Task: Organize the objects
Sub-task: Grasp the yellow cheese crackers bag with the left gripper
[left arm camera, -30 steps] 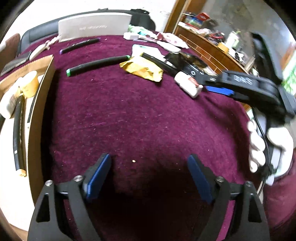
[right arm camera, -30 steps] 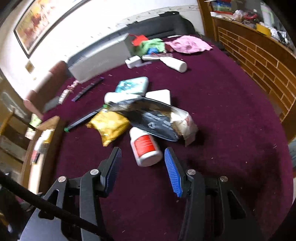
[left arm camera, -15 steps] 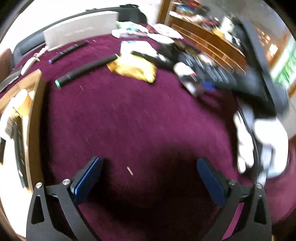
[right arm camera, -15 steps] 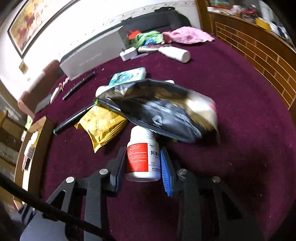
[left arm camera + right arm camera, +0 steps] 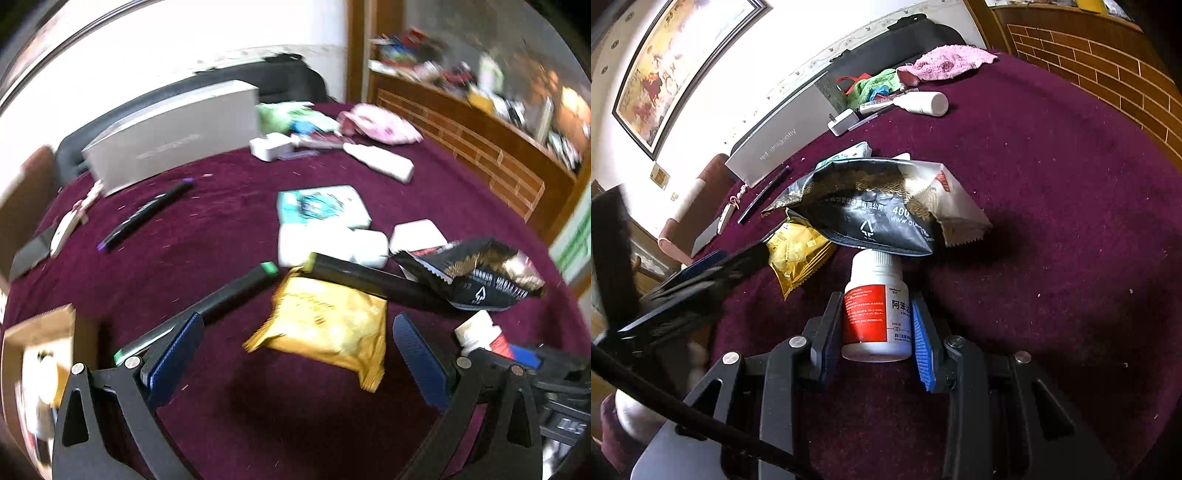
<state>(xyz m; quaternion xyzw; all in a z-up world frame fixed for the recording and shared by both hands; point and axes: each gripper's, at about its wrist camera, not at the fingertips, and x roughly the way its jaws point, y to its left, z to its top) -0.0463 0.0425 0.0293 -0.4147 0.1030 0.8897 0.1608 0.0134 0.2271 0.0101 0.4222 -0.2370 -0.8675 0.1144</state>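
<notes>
My right gripper (image 5: 875, 334) is shut on a white pill bottle (image 5: 874, 310) with a red and white label, its cap end under a black snack bag (image 5: 871, 210). The bottle also shows at the right of the left wrist view (image 5: 480, 332). My left gripper (image 5: 291, 354) is open and empty, its jaws wide apart around a yellow snack packet (image 5: 325, 325) on the maroon tablecloth (image 5: 221, 229). A black marker with a green cap (image 5: 221, 299) lies by the left finger. Another black marker (image 5: 369, 278) lies behind the packet.
A wooden tray (image 5: 40, 332) stands at the left edge. A grey box (image 5: 173, 136), a purple-tipped pen (image 5: 144, 214), tissue packs (image 5: 325, 206), a white tube (image 5: 380, 162) and cloths (image 5: 942, 62) lie further back. A wooden cabinet (image 5: 480, 147) stands at the right.
My right gripper closed on the pill bottle. My left gripper swung right and forward from the bare cloth to the yellow packet, still open.
</notes>
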